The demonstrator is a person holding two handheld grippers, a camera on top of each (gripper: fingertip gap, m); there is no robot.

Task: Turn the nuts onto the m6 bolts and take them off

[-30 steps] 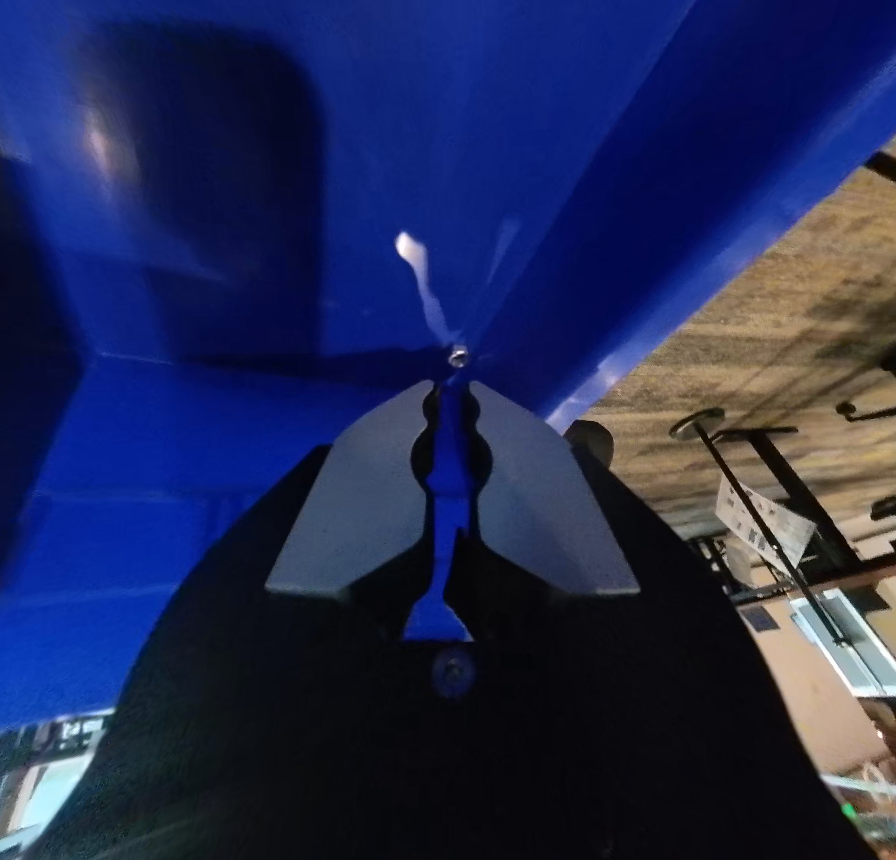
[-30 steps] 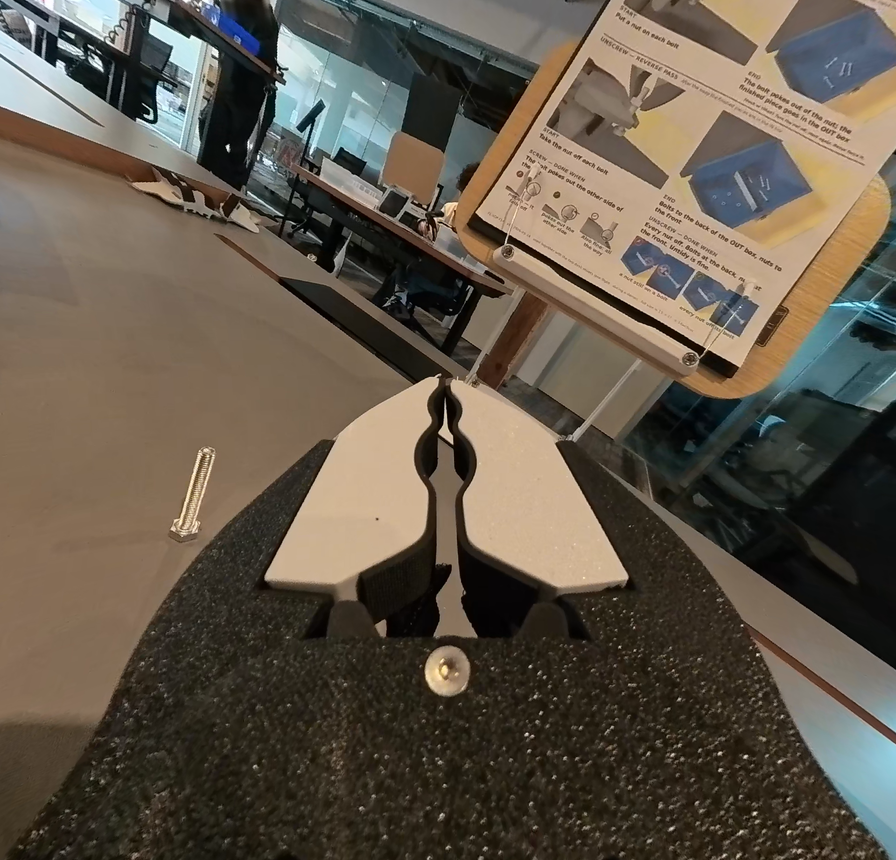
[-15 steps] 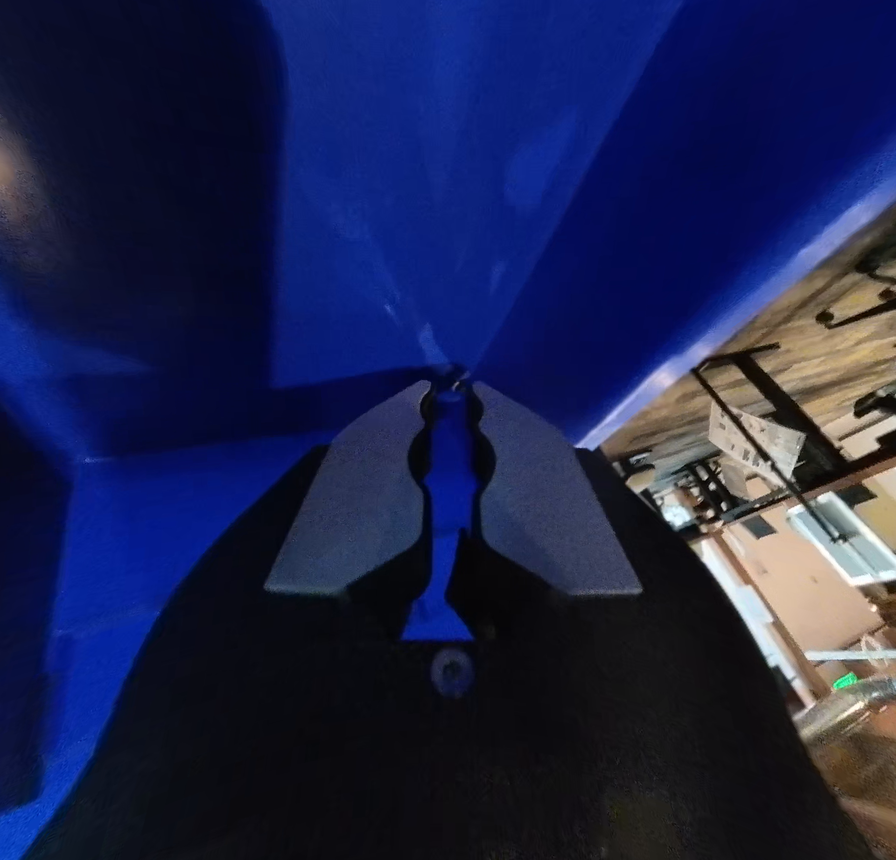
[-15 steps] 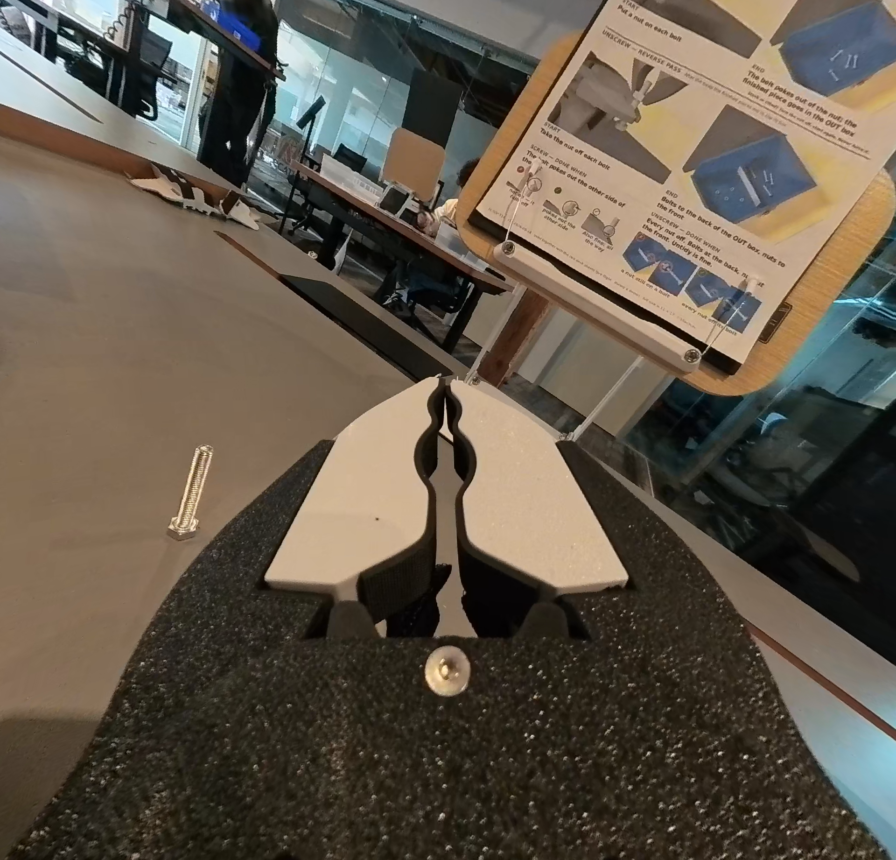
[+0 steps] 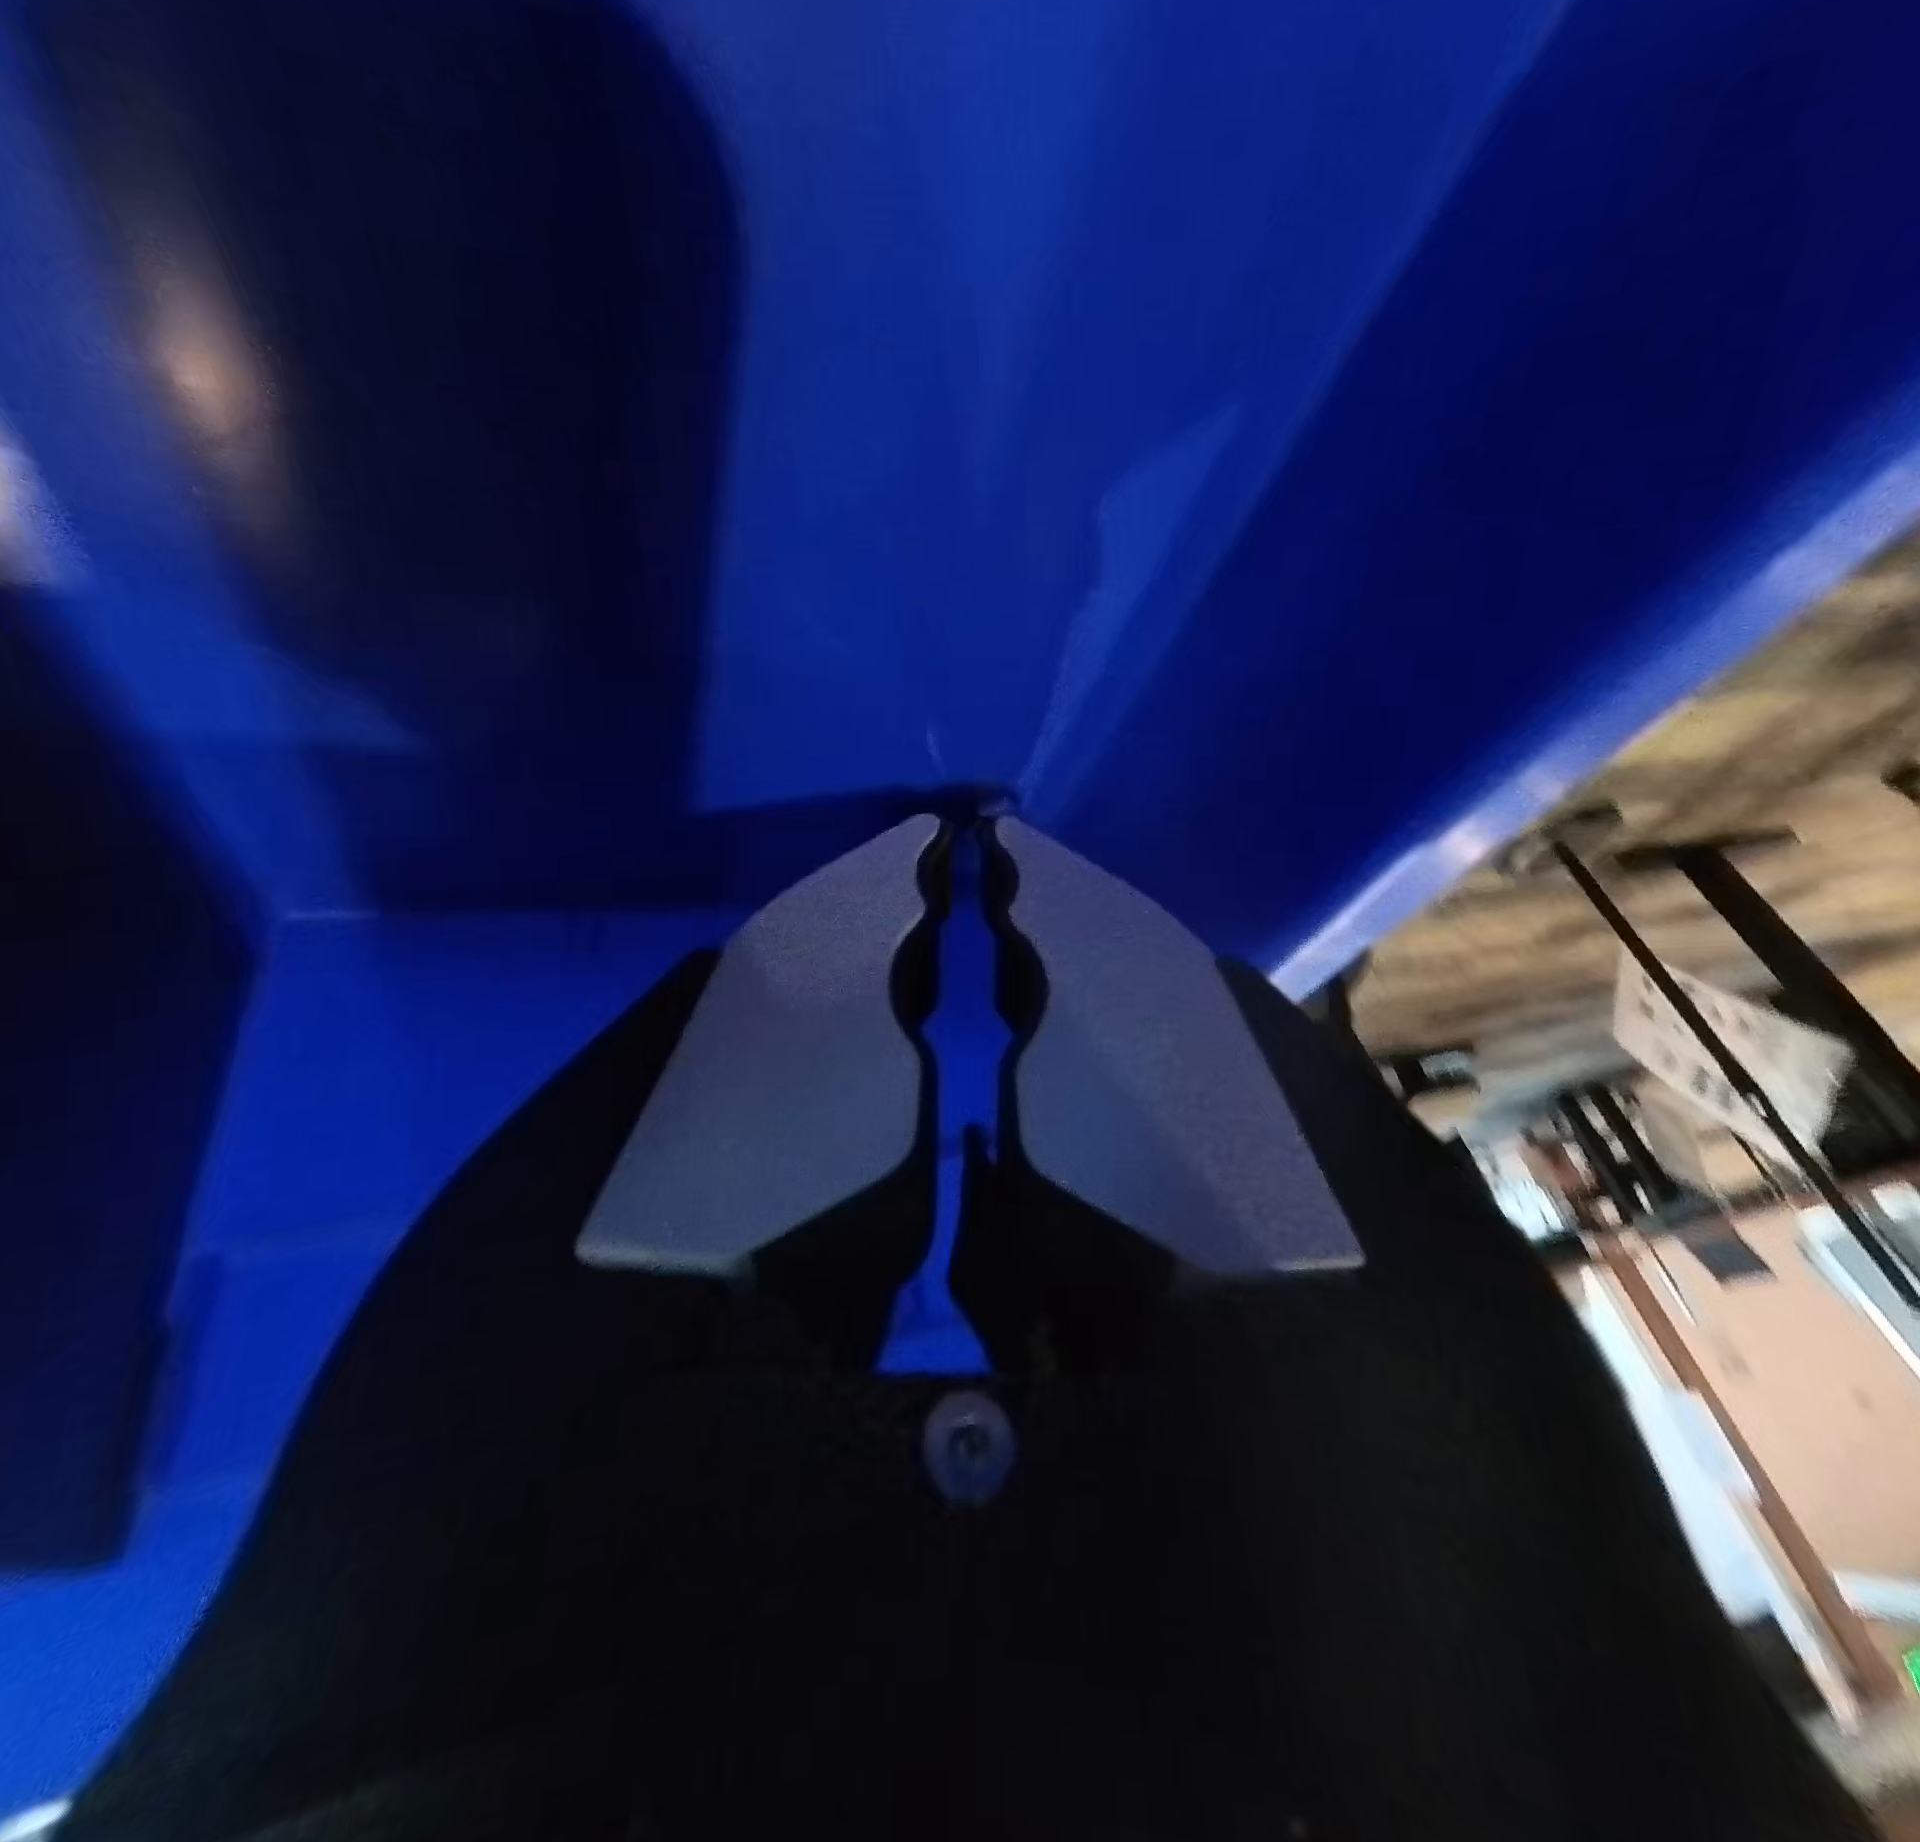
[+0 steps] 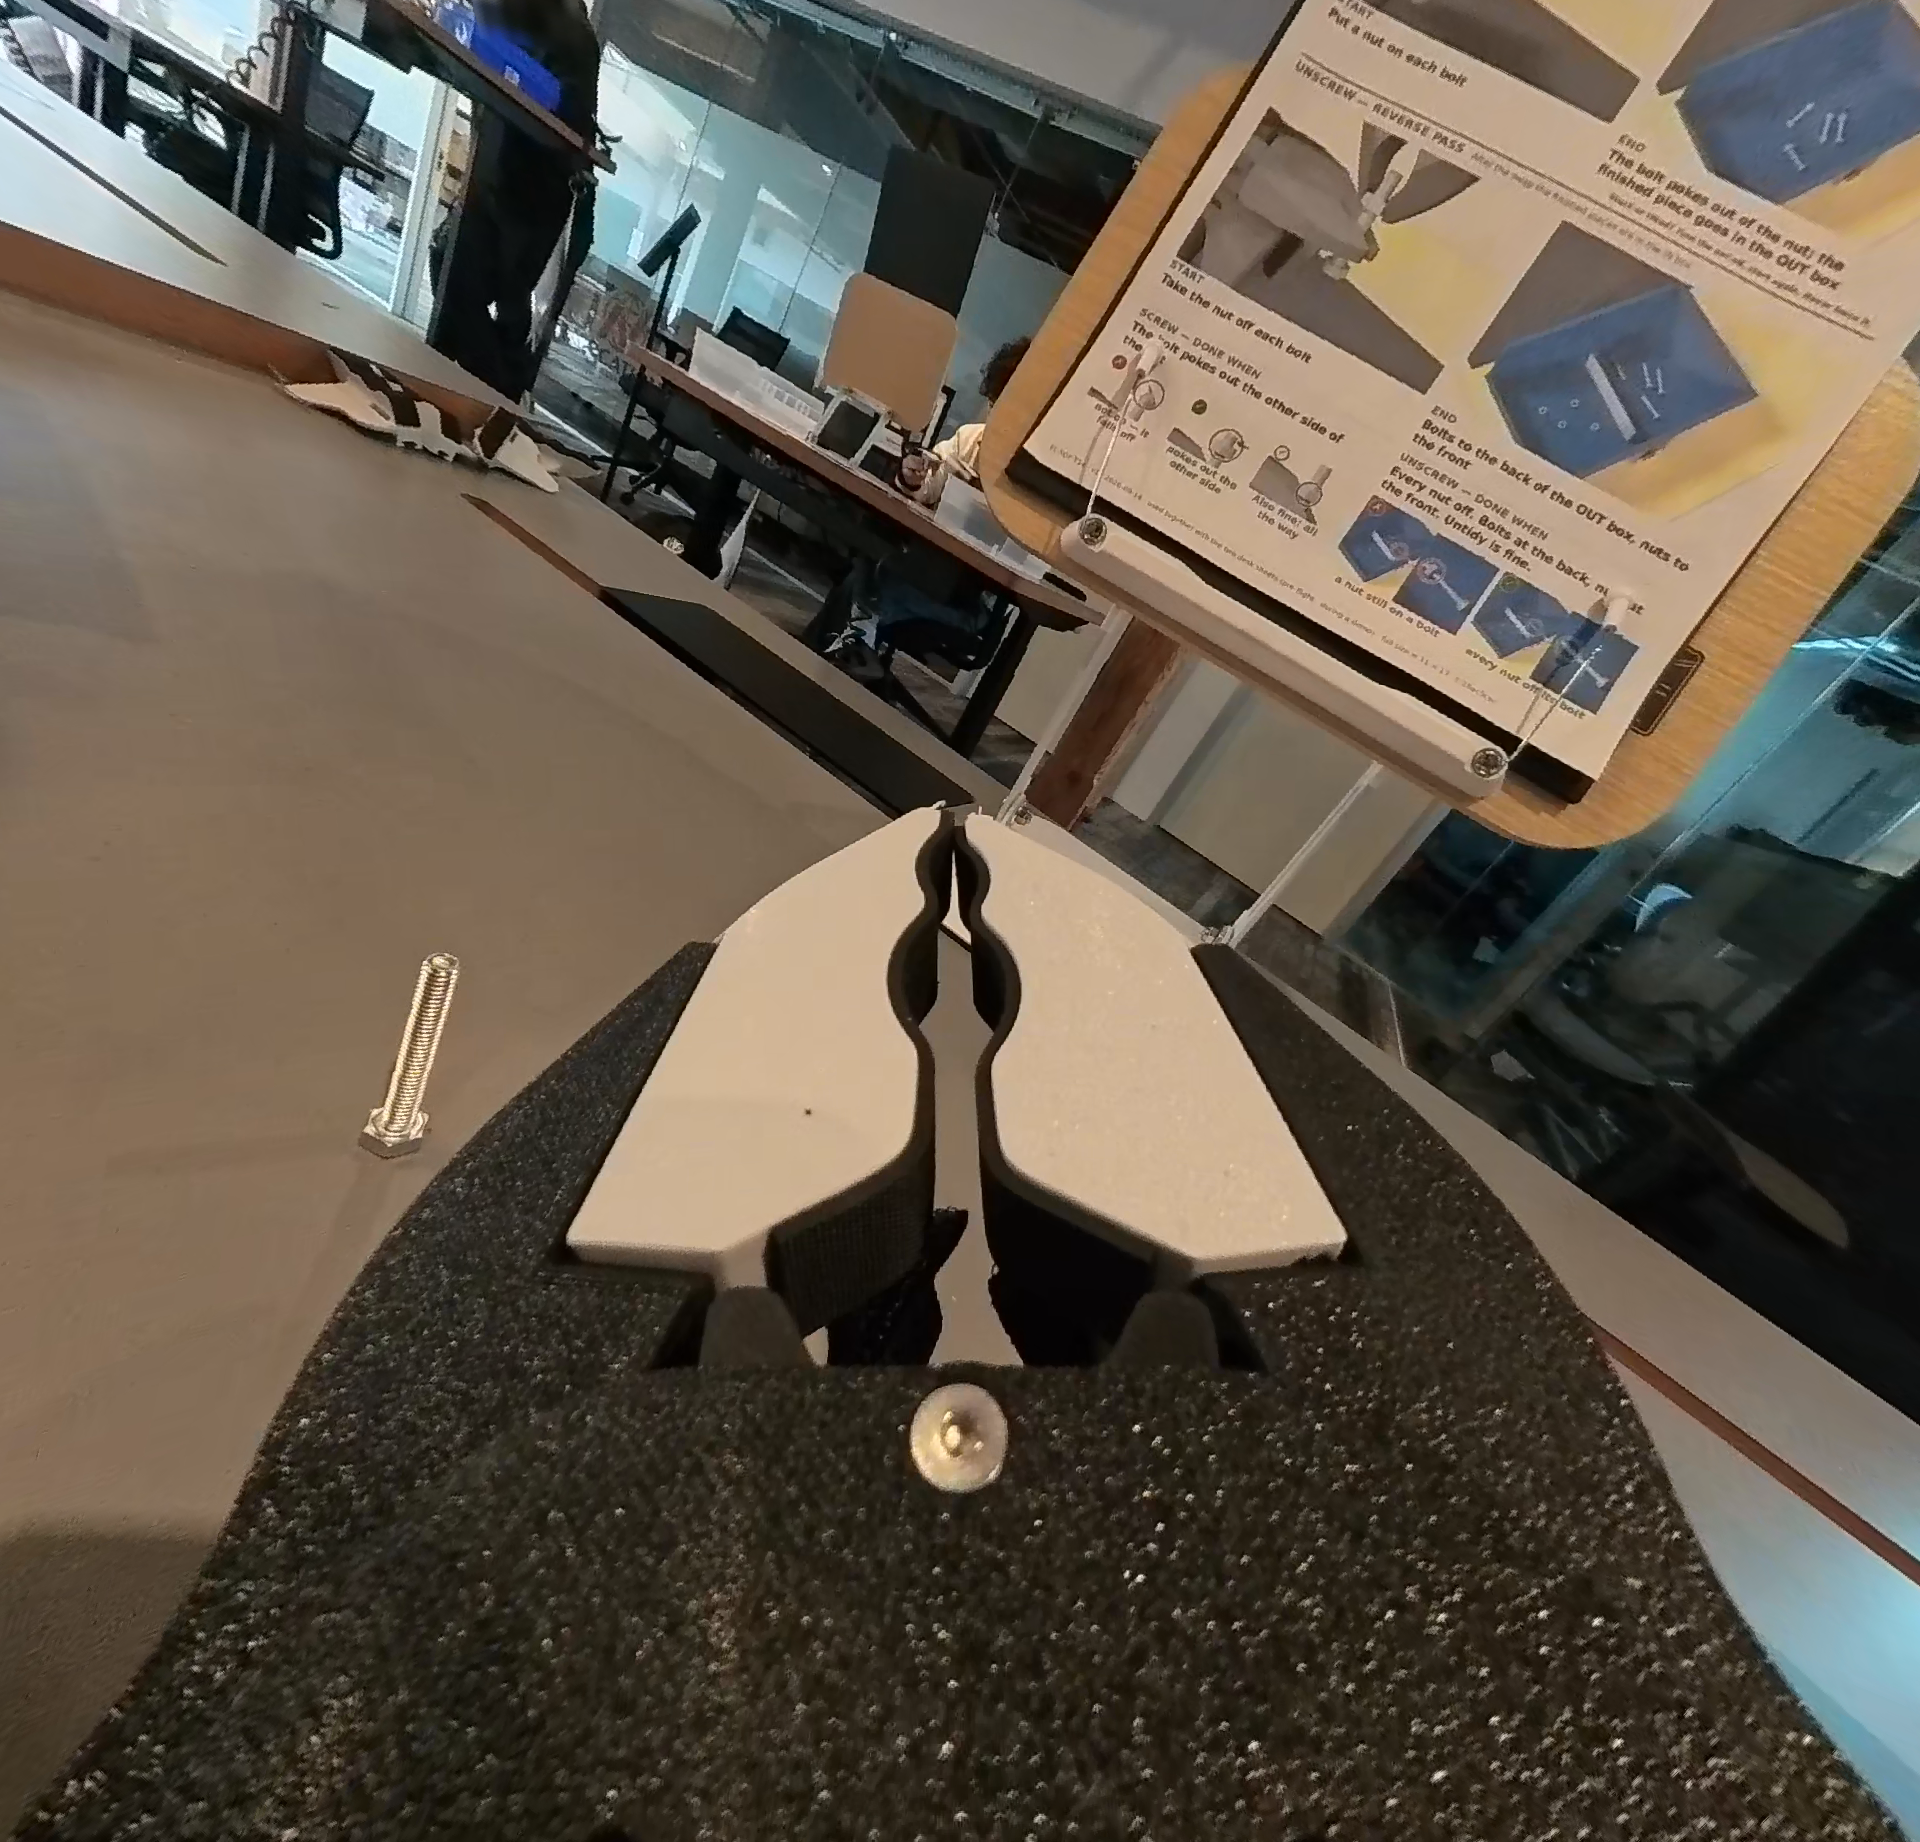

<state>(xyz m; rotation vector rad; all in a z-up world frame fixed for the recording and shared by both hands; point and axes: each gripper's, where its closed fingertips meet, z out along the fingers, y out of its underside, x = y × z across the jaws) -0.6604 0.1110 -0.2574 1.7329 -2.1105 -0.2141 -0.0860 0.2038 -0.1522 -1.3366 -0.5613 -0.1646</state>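
Bolt [image 6: 408, 1057] is lying on the surface [image 6: 260, 805], left of closed, empty right tongs [image 6: 954, 828]. Left tongs [image 5: 966, 828] are sitting inside a blue bin [image 5: 1039, 338], nearly closed; grip unclear through blur.

The desk [image 6: 312, 753] is a broad, flat surface of matt grey-brown, running from the near left of the right wrist view away to the far edge. A single silver bolt [image 6: 410, 1054] stands upright on it, hexagonal head down and flat against the top, threaded shank pointing up; nothing else touches it. A thin reddish-brown strip [image 6: 1766, 1512] lines the desk's right-hand edge, and a dark rectangular panel [image 6: 790, 670] is set into the top farther back. Near the far left edge some crumpled black-and-white paper scraps [image 6: 436, 421] lie on the surface, well apart from the bolt. A soft shadow darkens the desk's near left corner.
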